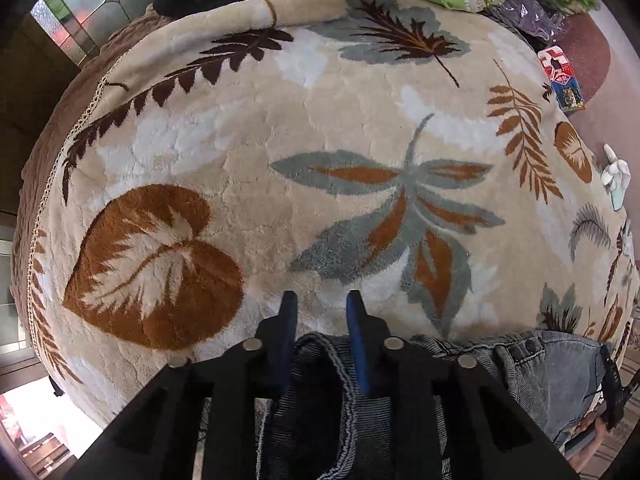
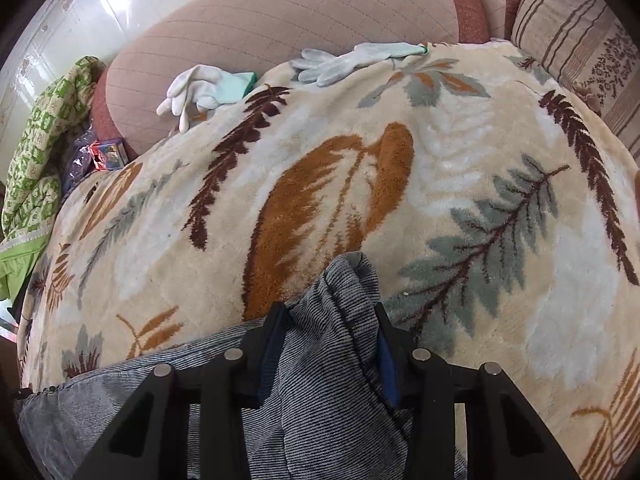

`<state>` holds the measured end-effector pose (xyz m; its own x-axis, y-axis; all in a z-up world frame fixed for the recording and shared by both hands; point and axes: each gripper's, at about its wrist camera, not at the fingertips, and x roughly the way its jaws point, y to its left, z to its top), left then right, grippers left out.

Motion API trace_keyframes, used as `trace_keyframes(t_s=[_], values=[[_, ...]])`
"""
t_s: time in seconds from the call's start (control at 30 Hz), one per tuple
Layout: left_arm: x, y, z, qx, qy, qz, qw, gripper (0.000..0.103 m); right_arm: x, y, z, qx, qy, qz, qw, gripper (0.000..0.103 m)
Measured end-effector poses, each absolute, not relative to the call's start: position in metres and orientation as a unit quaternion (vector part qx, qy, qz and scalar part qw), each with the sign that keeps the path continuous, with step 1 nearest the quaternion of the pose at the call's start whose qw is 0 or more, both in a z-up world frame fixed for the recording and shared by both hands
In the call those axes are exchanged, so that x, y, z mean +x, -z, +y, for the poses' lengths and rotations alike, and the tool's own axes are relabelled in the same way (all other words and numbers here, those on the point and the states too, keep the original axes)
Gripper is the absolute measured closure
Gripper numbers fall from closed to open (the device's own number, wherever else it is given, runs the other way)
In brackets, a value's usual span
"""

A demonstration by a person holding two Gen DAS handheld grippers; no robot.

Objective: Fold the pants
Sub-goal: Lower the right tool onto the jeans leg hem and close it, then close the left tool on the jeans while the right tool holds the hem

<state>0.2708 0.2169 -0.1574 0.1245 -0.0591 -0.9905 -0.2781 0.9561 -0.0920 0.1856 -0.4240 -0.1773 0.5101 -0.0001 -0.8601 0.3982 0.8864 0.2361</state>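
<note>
Grey-blue denim pants (image 1: 540, 368) lie along the near edge of a beige leaf-patterned blanket (image 1: 280, 140). My left gripper (image 1: 321, 304) points down at them. Its blue pads (image 1: 289, 320) stand close together, with a hemmed edge of the pants pinched between them lower down; the tips stick out past the cloth. In the right wrist view my right gripper (image 2: 330, 312) is shut on a thick bunched fold of the pants (image 2: 340, 380), which bulges out beyond the fingertips over the blanket (image 2: 440, 140).
Two white gloves (image 2: 200, 88) (image 2: 352, 60) lie at the blanket's far edge against a pink quilted cushion (image 2: 280, 12). A small colourful box (image 2: 106, 154) and green patterned cloth (image 2: 36, 140) sit at the left. A striped pillow (image 2: 580, 32) is at the right.
</note>
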Motion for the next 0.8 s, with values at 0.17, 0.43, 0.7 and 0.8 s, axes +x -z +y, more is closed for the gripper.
trace_keyframes(t_s=[0.17, 0.43, 0.7, 0.8], values=[[0.265, 0.136, 0.212, -0.12, -0.054, 0.62, 0.773, 0.091, 0.182, 0.173, -0.435, 0.24, 0.106, 0.469, 0.843, 0.074], [0.254, 0.089, 0.203, -0.111, -0.018, 0.575, 0.81, 0.093, 0.171, 0.16, -0.447, 0.299, 0.074, 0.442, 0.843, 0.081], [0.225, 0.039, 0.184, -0.103, 0.018, 0.532, 0.84, 0.094, 0.158, 0.141, -0.45, 0.329, 0.042, 0.413, 0.849, 0.084], [0.211, 0.022, 0.179, -0.1, 0.03, 0.516, 0.85, 0.094, 0.15, 0.133, -0.455, 0.338, 0.033, 0.399, 0.851, 0.084]])
